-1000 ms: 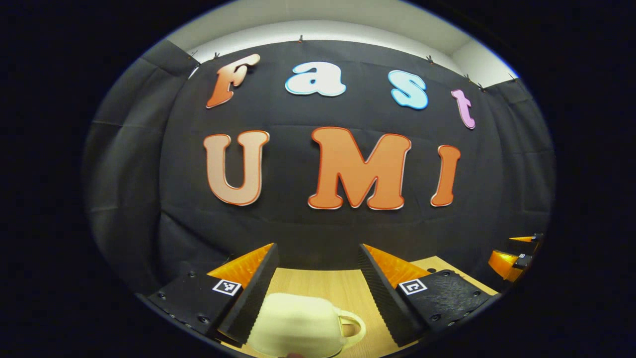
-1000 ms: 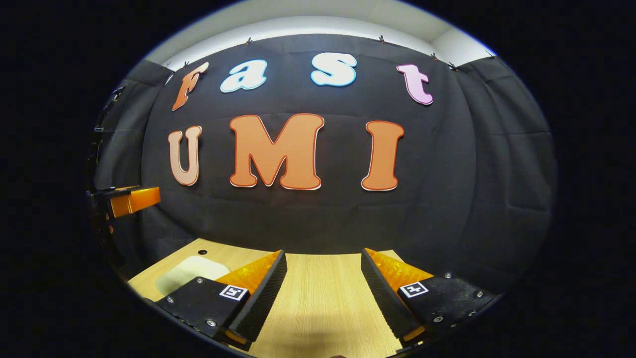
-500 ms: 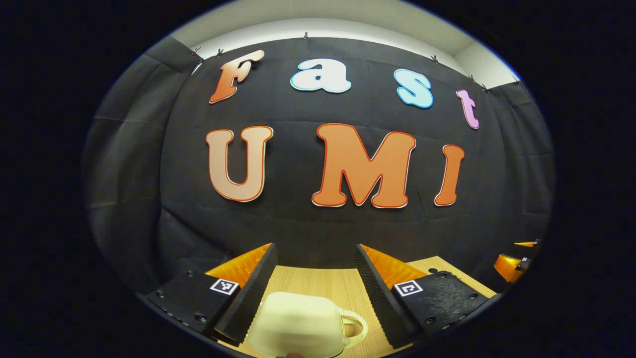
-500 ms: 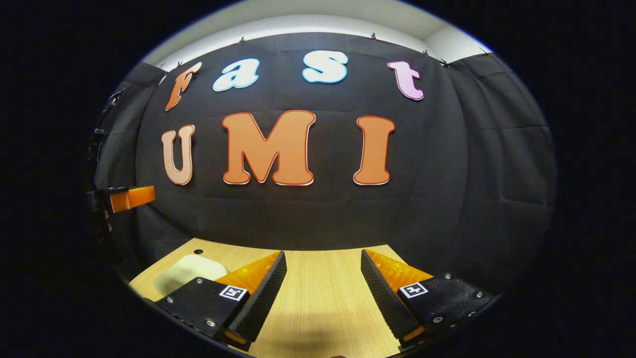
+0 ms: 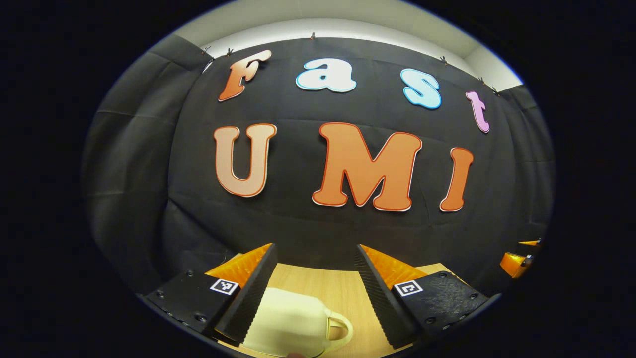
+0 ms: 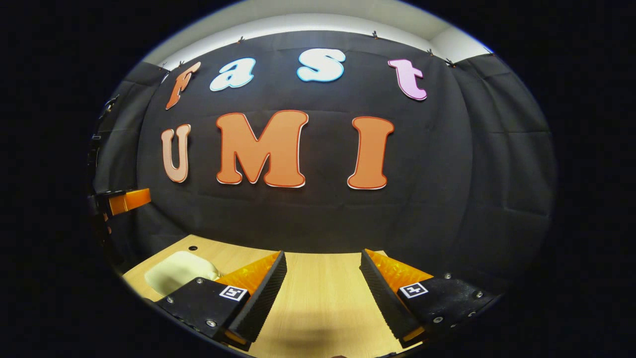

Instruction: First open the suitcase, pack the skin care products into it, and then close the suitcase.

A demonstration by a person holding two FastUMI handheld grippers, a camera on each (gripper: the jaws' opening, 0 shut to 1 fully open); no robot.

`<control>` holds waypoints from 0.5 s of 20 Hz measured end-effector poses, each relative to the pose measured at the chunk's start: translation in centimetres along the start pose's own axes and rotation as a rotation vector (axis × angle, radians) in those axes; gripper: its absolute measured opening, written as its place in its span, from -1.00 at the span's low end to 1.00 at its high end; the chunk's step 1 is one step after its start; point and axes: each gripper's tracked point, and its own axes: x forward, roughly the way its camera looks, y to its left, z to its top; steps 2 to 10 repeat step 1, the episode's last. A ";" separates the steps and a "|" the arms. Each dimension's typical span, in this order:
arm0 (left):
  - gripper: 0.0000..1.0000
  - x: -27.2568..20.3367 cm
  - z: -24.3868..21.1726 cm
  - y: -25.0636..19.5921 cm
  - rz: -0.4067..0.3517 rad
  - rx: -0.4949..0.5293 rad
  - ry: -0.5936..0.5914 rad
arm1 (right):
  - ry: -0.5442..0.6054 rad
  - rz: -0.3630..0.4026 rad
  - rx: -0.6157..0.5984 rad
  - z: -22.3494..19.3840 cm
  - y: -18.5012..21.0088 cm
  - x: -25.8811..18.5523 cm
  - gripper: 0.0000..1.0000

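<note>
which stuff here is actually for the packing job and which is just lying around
For the job:
- cream suitcase with its handle, closed, lying on the table below the left claw
- left claw, open above the suitcase
- right claw, open over bare table

Just there:
- wooden table
- small hole in the table beyond the suitcase

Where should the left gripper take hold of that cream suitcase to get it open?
Probably by the looped handle on the suitcase, coming down from above. The loop sticks out from the rounded shell toward the right finger, and the left gripper is open wide enough to straddle it.
</note>
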 end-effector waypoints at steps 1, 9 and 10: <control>0.96 -0.1 -0.1 -0.2 -0.003 -0.002 0.007 | 0.000 0.000 0.009 -0.1 -0.5 0.0 0.91; 0.96 -0.1 -0.1 -0.2 -0.003 -0.002 0.007 | 0.000 0.000 0.009 -0.1 -0.5 0.0 0.91; 0.96 -0.1 -0.1 -0.2 -0.003 -0.002 0.007 | 0.000 0.000 0.009 -0.1 -0.5 0.0 0.91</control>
